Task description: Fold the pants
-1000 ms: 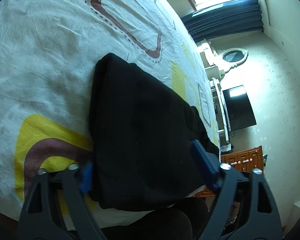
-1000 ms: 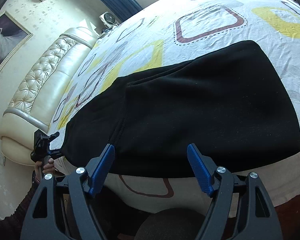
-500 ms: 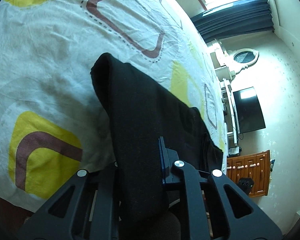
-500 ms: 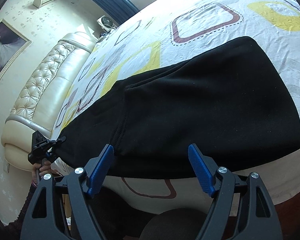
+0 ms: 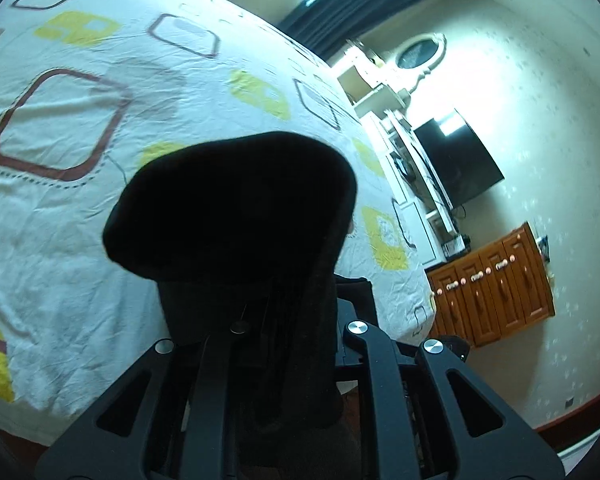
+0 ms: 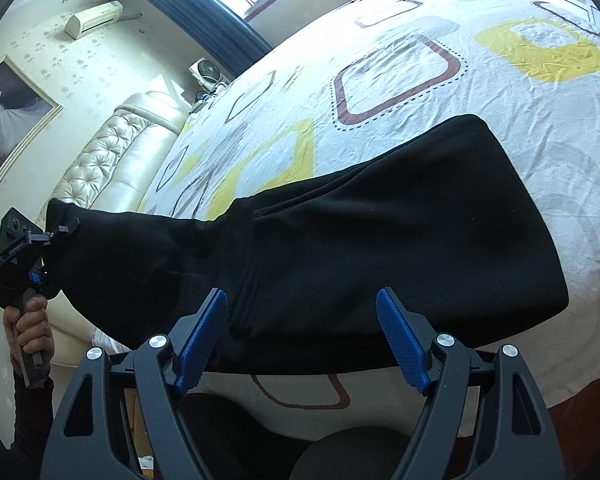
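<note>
Black pants [image 6: 380,232] lying across the bed [image 6: 540,92], near its front edge, with one end lifted off the sheet toward the headboard [image 6: 100,160] side. Left gripper [image 5: 296,312] clenched on that raised end, cloth bunched between the fingers [image 5: 352,300] and drooping over them. Right gripper [image 6: 304,336] released, blue fingers [image 6: 400,340] spread wide just above the near hem, touching nothing as far as can be judged. Risk from here: thick bundle slipping out of the left grip if pulled too fast, or only the top layer carried over, leaving a crooked fold. Also possible: whole garment dragged off the bed edge, since nothing pins the resting part
</note>
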`<action>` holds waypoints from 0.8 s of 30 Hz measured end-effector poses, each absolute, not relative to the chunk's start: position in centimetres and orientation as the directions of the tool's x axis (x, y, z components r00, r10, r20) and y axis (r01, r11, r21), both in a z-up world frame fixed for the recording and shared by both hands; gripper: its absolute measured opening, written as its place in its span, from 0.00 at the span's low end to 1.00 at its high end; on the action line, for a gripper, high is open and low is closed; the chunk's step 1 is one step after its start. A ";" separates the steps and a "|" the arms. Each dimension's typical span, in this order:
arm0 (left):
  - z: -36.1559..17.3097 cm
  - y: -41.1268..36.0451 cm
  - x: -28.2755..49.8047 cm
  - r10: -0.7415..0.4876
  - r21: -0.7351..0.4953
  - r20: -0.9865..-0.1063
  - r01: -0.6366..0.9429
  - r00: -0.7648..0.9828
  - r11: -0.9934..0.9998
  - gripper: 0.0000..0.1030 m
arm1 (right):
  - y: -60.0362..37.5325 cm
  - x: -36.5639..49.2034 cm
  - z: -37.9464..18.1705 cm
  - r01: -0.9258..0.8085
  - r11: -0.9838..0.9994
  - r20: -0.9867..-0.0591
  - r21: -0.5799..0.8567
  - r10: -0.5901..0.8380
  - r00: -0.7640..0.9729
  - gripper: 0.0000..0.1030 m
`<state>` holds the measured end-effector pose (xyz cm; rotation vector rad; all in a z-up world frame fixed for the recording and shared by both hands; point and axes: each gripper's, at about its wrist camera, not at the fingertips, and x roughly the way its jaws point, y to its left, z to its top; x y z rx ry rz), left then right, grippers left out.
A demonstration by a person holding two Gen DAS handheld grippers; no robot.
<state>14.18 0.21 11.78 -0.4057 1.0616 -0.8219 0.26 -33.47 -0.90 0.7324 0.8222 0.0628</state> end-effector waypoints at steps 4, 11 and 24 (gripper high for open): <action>12.4 -7.6 13.1 -0.751 -0.613 -0.637 0.476 0.176 0.631 0.14 | -35.5 -0.4 -0.5 0.259 0.709 -0.624 0.656 0.317 0.714 0.74; 8.0 -19.9 11.1 -0.650 -0.506 -0.754 0.550 0.090 0.664 0.14 | -39.4 -2.4 0.5 0.291 0.662 -0.577 0.691 0.263 0.773 0.74; -1.2 -30.0 8.3 -0.417 -0.256 -0.900 0.622 0.125 0.740 0.21 | -43.0 -4.2 -1.9 0.341 0.585 -0.564 0.736 0.251 0.787 0.74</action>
